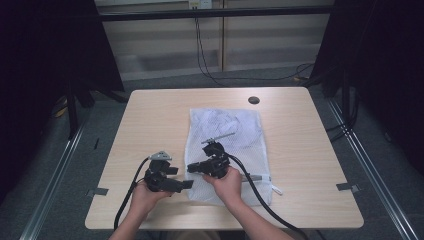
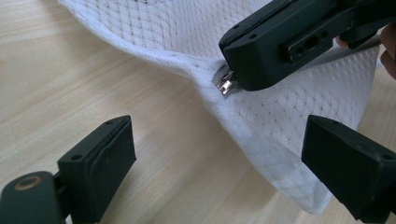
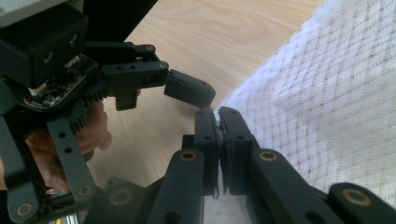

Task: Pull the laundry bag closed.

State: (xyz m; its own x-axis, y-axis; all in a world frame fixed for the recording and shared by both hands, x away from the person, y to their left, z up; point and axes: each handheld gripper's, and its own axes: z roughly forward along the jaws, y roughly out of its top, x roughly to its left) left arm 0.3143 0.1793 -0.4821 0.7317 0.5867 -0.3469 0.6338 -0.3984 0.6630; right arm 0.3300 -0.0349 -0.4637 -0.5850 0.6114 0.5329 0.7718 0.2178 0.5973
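Note:
A white mesh laundry bag lies flat on the wooden table. My right gripper is at the bag's near left edge, shut on the small metal zipper pull. Its two jaws are pressed together against the mesh bag. My left gripper is just left of it and stands open. The bag's corner reaches between the left gripper's wide-apart jaws, and neither pad touches it. The right gripper's black jaws cross the top of the left gripper view.
A dark round cable hole sits near the table's far edge. Tape marks lie at the left and right front corners. A white tag sticks out at the bag's near right corner. Cables trail from both grippers toward the front edge.

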